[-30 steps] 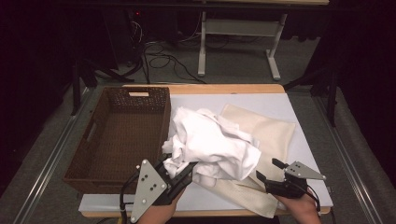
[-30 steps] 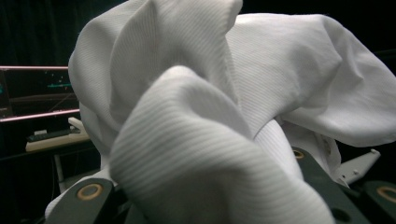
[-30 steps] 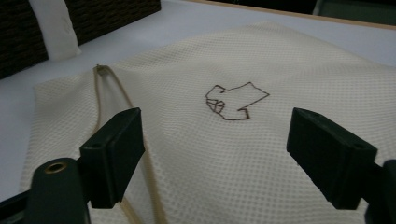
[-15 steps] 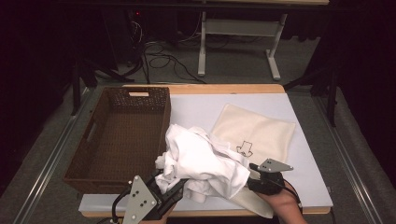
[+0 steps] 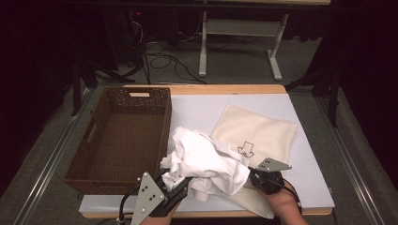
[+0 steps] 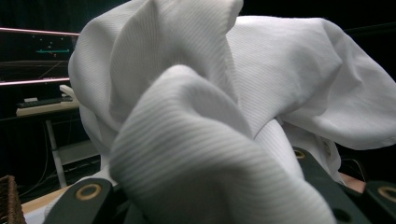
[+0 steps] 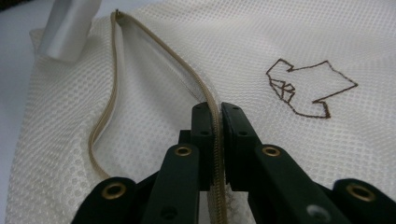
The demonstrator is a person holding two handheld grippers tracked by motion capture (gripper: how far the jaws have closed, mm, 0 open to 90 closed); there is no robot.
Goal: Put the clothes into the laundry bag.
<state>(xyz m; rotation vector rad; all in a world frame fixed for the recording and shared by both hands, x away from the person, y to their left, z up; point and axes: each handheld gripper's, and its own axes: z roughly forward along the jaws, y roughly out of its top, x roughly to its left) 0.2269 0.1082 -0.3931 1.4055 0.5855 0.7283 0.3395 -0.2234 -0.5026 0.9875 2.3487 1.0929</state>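
A crumpled white garment (image 5: 206,161) lies at the table's front, partly over a cream mesh bag (image 5: 263,131) with a brown stitched mark. My left gripper (image 5: 180,185) is shut on the garment's near side; in the left gripper view the ribbed white cloth (image 6: 233,93) bulges over both jaws. My right gripper (image 5: 251,178) sits at the bag's front edge. Its jaws have just been closing, and in the right gripper view it (image 7: 218,112) pinches the tan zipper (image 7: 154,42) of the mesh bag (image 7: 233,42).
A brown wicker basket (image 5: 139,90) stands at the left of the pale mat (image 5: 202,108). Beyond the table's far edge are a white desk frame (image 5: 202,47) and cables on the floor. A shiny white tab (image 7: 70,28) lies at the bag's corner.
The garment has been drawn toward the front edge with my left gripper, baring more of the mesh bag. My right gripper has moved left and closed on the bag's zipper edge.
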